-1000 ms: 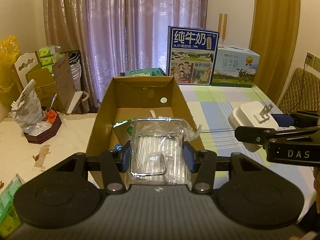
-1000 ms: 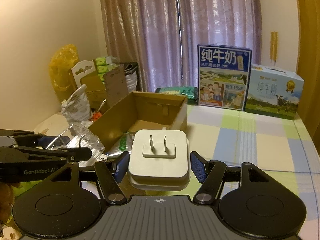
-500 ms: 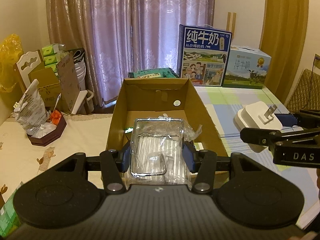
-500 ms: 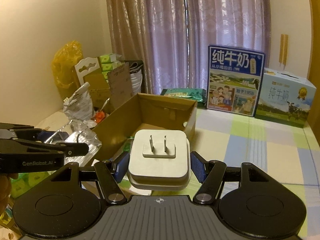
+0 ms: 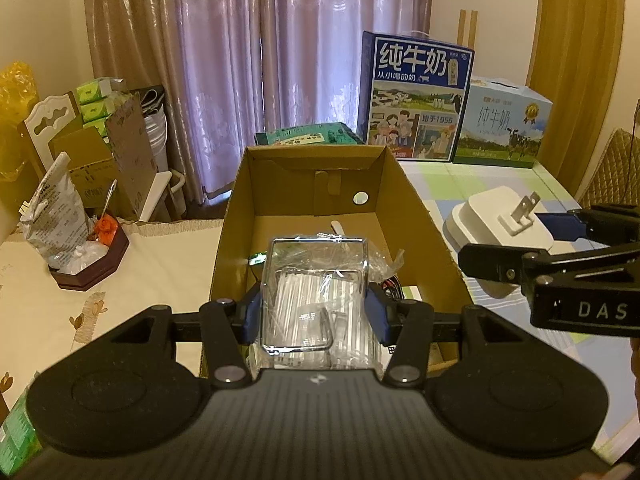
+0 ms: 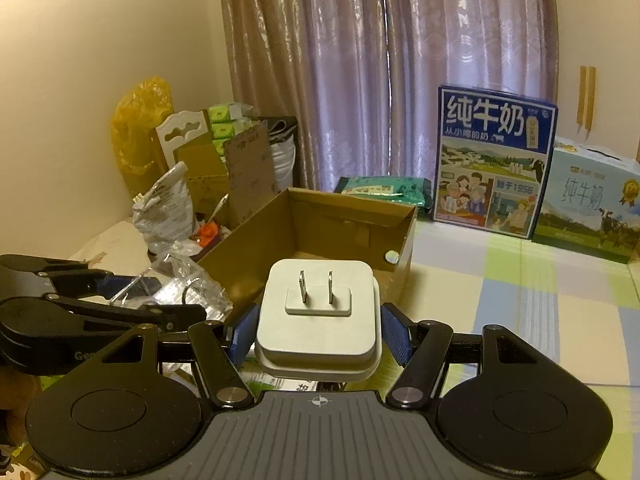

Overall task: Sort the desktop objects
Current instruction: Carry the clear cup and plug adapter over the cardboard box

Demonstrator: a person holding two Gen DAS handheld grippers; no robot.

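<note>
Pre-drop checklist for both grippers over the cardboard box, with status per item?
1. Left gripper grip on clear plastic packet: ok, both pads press its sides.
2. Right gripper grip on white plug adapter: ok, held level, prongs up.
3. Packet above cardboard box opening: ok.
4. Adapter above the box: not ok, it hangs outside the right wall.
5. Free floor space in the box: cannot tell, the packet hides most of it.
6. Grippers apart: ok, a gap shows between them.
</note>
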